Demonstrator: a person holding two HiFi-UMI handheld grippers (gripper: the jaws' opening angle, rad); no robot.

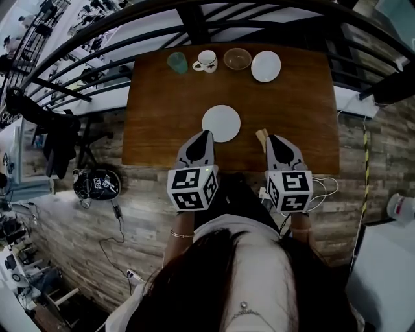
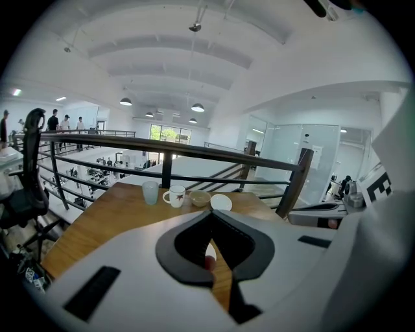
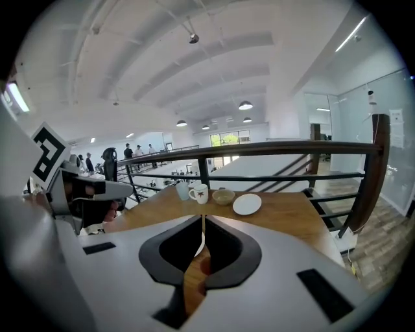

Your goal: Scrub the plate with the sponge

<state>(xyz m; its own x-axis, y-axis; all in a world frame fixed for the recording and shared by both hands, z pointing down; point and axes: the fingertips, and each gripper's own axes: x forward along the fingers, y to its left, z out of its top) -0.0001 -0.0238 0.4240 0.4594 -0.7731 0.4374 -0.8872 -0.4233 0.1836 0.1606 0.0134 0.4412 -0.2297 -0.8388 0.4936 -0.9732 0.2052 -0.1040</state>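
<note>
A round white plate (image 1: 220, 123) lies on the wooden table (image 1: 155, 123), near its front edge. A small tan sponge (image 1: 261, 136) sits to the plate's right. My left gripper (image 1: 206, 134) hovers at the plate's near rim, jaws shut and empty; in the left gripper view its tips (image 2: 211, 213) meet. My right gripper (image 1: 271, 138) is just right of the sponge, also shut with nothing between its fingers (image 3: 203, 217). Whether it touches the sponge I cannot tell. A sliver of the plate (image 3: 200, 246) shows below its closed tips.
At the table's far edge stand a teal cup (image 1: 177, 62), a white mug (image 1: 207, 61), a brown bowl (image 1: 237, 59) and a small white plate (image 1: 266, 66). A dark railing (image 1: 194, 19) runs right behind the table. Cables (image 1: 324, 188) lie on the floor at my right.
</note>
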